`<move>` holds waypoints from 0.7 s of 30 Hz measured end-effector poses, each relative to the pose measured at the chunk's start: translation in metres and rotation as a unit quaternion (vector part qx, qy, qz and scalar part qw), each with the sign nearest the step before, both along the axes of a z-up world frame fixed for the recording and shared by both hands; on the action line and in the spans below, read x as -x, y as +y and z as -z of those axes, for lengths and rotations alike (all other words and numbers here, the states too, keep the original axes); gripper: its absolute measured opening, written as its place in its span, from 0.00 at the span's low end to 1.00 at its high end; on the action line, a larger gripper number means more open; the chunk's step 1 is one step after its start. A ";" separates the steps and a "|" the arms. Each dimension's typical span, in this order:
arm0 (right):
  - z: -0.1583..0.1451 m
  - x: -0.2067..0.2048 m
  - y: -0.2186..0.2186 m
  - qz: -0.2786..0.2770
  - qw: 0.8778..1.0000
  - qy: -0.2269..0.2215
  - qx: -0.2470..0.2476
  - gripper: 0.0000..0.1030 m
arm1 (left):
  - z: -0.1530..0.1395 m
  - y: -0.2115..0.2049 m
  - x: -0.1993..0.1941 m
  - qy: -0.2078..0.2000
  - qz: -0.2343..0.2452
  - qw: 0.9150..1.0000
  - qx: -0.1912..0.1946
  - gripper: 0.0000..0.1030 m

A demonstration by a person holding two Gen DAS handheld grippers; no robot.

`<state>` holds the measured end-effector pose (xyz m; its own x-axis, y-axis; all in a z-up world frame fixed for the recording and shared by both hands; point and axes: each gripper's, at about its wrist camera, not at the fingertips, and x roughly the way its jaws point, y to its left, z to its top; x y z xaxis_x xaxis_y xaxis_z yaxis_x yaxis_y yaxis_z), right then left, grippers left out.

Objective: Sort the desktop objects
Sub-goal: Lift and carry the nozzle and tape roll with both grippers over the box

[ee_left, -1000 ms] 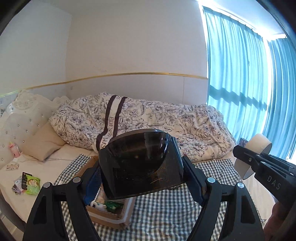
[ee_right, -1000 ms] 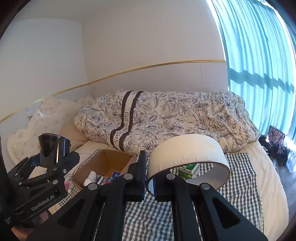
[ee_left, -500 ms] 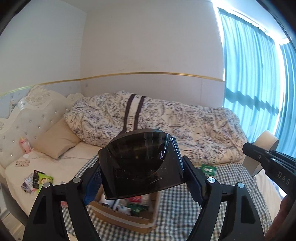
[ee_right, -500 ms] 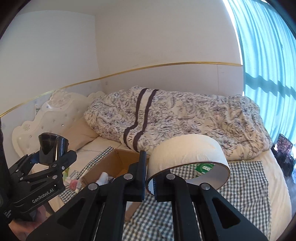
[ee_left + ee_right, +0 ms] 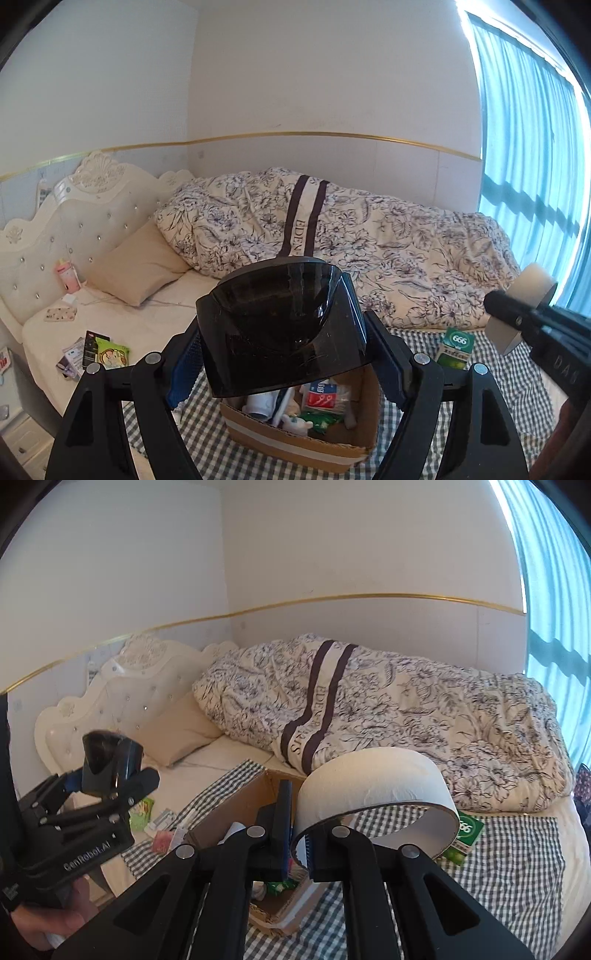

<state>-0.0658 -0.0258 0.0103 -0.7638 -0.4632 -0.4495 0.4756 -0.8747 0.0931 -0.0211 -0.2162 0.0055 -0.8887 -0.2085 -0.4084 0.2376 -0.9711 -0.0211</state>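
Bright daylight pours through the blue curtains (image 5: 532,155), blowing out the top; fisheye bending and dark vignetted corners.

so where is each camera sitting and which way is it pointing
Left wrist: sits on the left gripper, looking forward over the dark cup it clamps, down at the cardboard box on the bed; the right gripper shows at the right edge.
Right wrist: sits on the right gripper, looking over the tape roll it pinches, towards the headboard; the left gripper and a hand show at left.
Shared: box, quilt, green carton, checked cloth.
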 end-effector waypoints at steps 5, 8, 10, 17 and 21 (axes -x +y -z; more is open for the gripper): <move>0.015 0.020 -0.018 -0.017 1.000 -0.026 0.004 0.06 | 0.014 -0.016 0.020 -0.017 0.003 1.000 0.003 0.79; 0.026 0.032 -0.031 -0.020 0.999 -0.038 -0.002 0.06 | 0.028 -0.026 0.032 -0.036 0.005 0.999 -0.004 0.79; 0.033 0.039 -0.038 -0.023 0.999 -0.045 -0.004 0.06 | 0.035 -0.034 0.040 -0.046 0.008 0.999 -0.012 0.79; 0.060 0.061 -0.057 -0.032 0.997 -0.069 -0.016 0.06 | 0.068 -0.045 0.064 -0.083 0.018 0.996 -0.018 0.79; 0.079 0.078 -0.066 -0.040 0.995 -0.088 -0.025 0.06 | 0.088 -0.048 0.081 -0.109 0.025 0.994 -0.017 0.79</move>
